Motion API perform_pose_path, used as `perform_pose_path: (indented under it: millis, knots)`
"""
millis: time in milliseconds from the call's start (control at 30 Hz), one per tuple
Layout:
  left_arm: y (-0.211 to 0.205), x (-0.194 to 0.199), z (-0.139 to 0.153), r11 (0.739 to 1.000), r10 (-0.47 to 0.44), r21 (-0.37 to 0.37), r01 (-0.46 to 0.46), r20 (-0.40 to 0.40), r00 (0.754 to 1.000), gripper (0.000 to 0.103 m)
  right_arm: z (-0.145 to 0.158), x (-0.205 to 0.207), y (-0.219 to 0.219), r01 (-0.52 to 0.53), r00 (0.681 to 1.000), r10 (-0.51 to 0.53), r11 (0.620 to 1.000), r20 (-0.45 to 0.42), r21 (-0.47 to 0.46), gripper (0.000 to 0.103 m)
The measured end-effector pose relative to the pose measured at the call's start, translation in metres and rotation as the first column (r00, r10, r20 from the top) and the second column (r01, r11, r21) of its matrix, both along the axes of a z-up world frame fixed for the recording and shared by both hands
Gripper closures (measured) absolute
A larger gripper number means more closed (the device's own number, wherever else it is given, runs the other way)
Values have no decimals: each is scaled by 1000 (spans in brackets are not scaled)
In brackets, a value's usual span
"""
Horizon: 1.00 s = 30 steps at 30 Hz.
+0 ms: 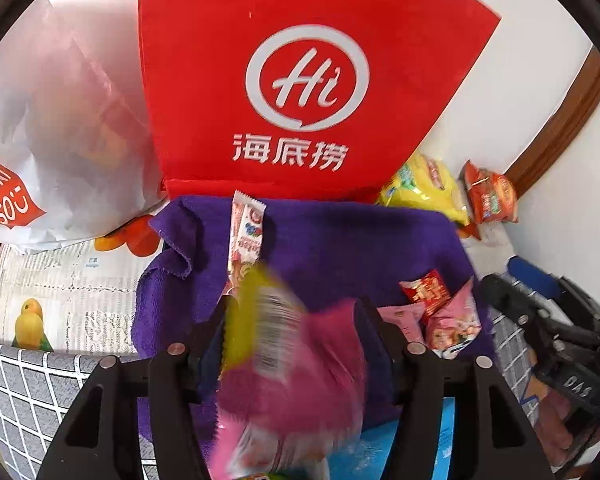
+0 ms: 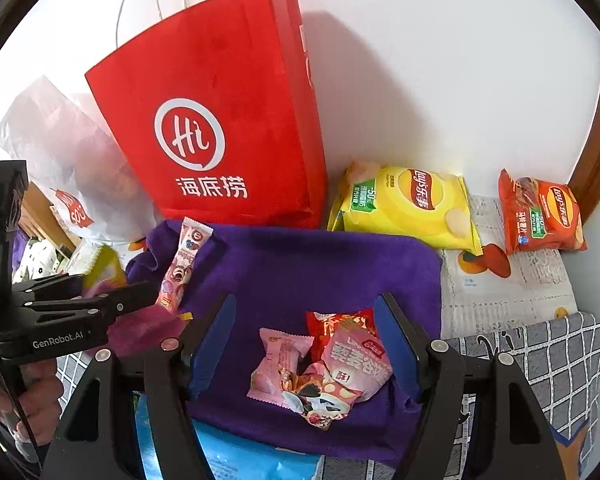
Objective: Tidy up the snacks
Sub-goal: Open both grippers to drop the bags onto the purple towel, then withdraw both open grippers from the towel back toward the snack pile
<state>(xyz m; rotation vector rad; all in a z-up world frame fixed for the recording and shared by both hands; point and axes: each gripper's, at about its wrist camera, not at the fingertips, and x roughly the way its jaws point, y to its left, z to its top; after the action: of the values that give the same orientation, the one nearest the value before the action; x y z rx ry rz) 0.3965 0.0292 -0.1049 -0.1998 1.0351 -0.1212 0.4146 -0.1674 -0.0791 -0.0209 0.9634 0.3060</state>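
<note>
Red paper bag [image 2: 220, 128] & white bag [image 2: 72, 168] behind purple cloth [image 2: 320, 272].

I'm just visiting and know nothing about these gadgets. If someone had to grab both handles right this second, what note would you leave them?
Left gripper: a blurred pink-and-yellow snack packet sits between its jaws; a firm grip cannot be confirmed.
Right gripper: jaws open, nothing held, poised above the small pile of pink and red packets.
Things: the pile and one long stick packet lie on the purple towel. The yellow chip bag and orange chip bag sit by the wall, beside the red paper bag.
Done: some small packets gathered on the towel.
Left: place the left packet; the chip bags are probably unsorted.
</note>
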Motion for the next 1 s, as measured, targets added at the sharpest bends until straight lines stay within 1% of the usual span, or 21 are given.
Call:
perform_pose_path:
  millis: [33, 67, 200, 333, 467, 567, 633, 733, 767, 900, 1000]
  knots:
    - [1, -1, 3, 1000, 1, -10, -1, 9, 1000, 38, 1, -1, 1, -5, 1000, 5, 1000, 3, -2, 32]
    - [2, -4, 7, 1000, 3, -14, -3, 21, 1000, 37, 3, -2, 2, -7, 1000, 7, 1000, 11, -5, 32]
    - [1, -10, 18, 1000, 0, -14, 0, 45, 999, 35, 11, -8, 7, 3, 999, -2, 1000, 43, -19, 32]
    - [-1, -17, 30, 1000, -12, -10, 13, 68, 998, 35, 23, -15, 12, 10, 997, -8, 1000, 80, -26, 32]
    - [-8, -26, 42, 999, -35, 23, 33, 101, 994, 35, 39, -26, 11, 34, 995, -36, 999, 95, 22, 32]
    - [-10, -34, 53, 998, -57, 22, 55, 118, 991, 35, 50, -36, 9, 44, 994, -47, 999, 99, 28, 32]
    - [-8, -41, 62, 998, -58, 28, 55, 139, 989, 35, 58, -47, 7, 54, 991, -54, 999, 122, 5, 32]
    - [-6, -53, 78, 998, -44, 62, 34, 175, 984, 35, 67, -67, 3, 64, 985, -59, 998, 160, -28, 32]
    - [-4, -58, 83, 998, -39, 57, 28, 188, 981, 35, 69, -71, 1, 67, 984, -61, 997, 166, -31, 32]
    - [2, -77, 96, 1000, -22, 19, 19, 203, 979, 35, 77, -93, -1, 66, 984, -61, 997, 169, -25, 32]
    - [4, -96, 99, 999, -42, 42, 34, 207, 977, 35, 79, -111, -2, 65, 982, -63, 998, 179, -1, 32]
